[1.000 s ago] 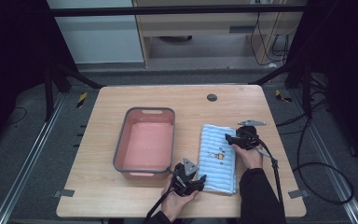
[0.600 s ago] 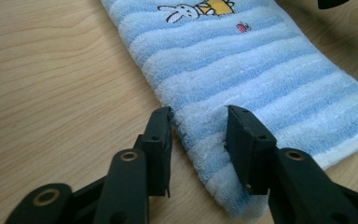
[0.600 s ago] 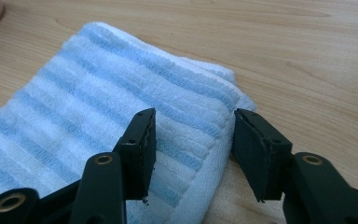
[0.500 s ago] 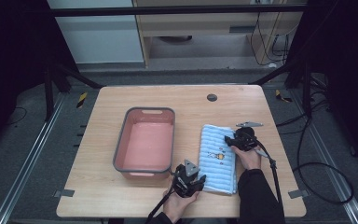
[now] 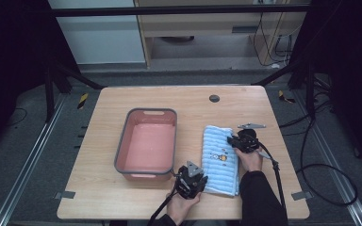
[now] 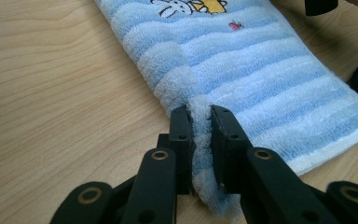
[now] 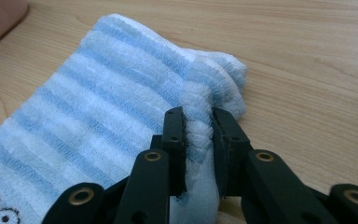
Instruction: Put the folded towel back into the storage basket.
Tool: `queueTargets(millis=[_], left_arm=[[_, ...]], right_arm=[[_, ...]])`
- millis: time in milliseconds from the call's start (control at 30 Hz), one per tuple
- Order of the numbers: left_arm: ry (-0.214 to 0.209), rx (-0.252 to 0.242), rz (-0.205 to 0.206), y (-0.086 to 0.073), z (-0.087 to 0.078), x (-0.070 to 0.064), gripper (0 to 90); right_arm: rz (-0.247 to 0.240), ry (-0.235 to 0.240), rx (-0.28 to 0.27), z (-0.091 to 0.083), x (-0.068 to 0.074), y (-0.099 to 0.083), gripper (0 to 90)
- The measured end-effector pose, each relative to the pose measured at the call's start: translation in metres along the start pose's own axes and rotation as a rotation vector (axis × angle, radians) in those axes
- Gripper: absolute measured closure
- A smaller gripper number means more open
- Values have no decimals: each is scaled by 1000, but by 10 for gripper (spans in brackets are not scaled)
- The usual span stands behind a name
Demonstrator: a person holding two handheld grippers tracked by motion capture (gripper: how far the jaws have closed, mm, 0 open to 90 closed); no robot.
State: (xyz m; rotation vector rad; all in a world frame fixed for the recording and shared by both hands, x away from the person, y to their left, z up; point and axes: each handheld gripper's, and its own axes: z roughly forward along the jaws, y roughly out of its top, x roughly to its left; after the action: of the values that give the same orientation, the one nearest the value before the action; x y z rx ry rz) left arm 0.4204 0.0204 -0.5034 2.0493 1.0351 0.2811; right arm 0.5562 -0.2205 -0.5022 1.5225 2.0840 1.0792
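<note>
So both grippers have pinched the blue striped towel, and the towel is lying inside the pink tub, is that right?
Not quite. Both grippers do pinch the blue striped towel: the left gripper and the right gripper each have terry cloth clamped between their jaws. But the towel is not in the pink tub; the high view shows it flat on the table beside the tub, to its right.

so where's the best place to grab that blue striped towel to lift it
Judging by how the towel lies flat and folded, take its long edges near opposite corners, coming in low from each side. The left gripper and right gripper already pinch bunched folds there.
</note>
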Motion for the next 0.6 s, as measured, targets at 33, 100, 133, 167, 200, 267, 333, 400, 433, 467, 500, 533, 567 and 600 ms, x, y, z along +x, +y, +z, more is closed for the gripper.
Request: queueTargets(millis=[33, 100, 133, 167, 200, 267, 333, 400, 433, 467, 500, 533, 567, 600], left_arm=[[1, -2, 0, 0, 0, 0, 802], [5, -5, 3, 0, 0, -1, 815], [2, -8, 0, -1, 0, -1, 821], [-1, -11, -7, -1, 0, 0, 828], [-7, -14, -13, -1, 0, 1, 833], [-18, -24, -27, -1, -1, 3, 840], [-16, -36, -17, -2, -3, 3, 844], [-17, -58, -16, -2, -6, 2, 845], [-24, -66, -18, -2, -8, 2, 846], [-24, -66, -18, -2, -8, 2, 846], [-31, -76, -18, -2, -10, 2, 846], [-35, -80, -14, -1, -13, 1, 847], [-34, -86, -4, 2, -18, 1, 847], [-34, -86, -4, 2, -18, 1, 847]], right_arm=[[5, 4, -2, 0, -1, 0, 783], [11, 11, -5, 0, -1, 0, 792], [13, 14, -8, 0, -1, 1, 795], [13, 16, -10, -1, -1, 1, 796], [10, 15, -17, -2, -1, 1, 798], [10, 21, -35, -5, 1, 3, 800], [6, 27, -58, -9, 2, 4, 801], [-5, 33, -80, -15, 5, 7, 801], [-12, 32, -89, -18, 6, 8, 801], [-12, 32, -89, -18, 6, 8, 801], [-19, 36, -103, -22, 7, 9, 801], [-22, 39, -110, -26, 9, 9, 801], [-32, 47, -134, -33, 12, 12, 801], [-31, 47, -141, -36, 13, 13, 801]])
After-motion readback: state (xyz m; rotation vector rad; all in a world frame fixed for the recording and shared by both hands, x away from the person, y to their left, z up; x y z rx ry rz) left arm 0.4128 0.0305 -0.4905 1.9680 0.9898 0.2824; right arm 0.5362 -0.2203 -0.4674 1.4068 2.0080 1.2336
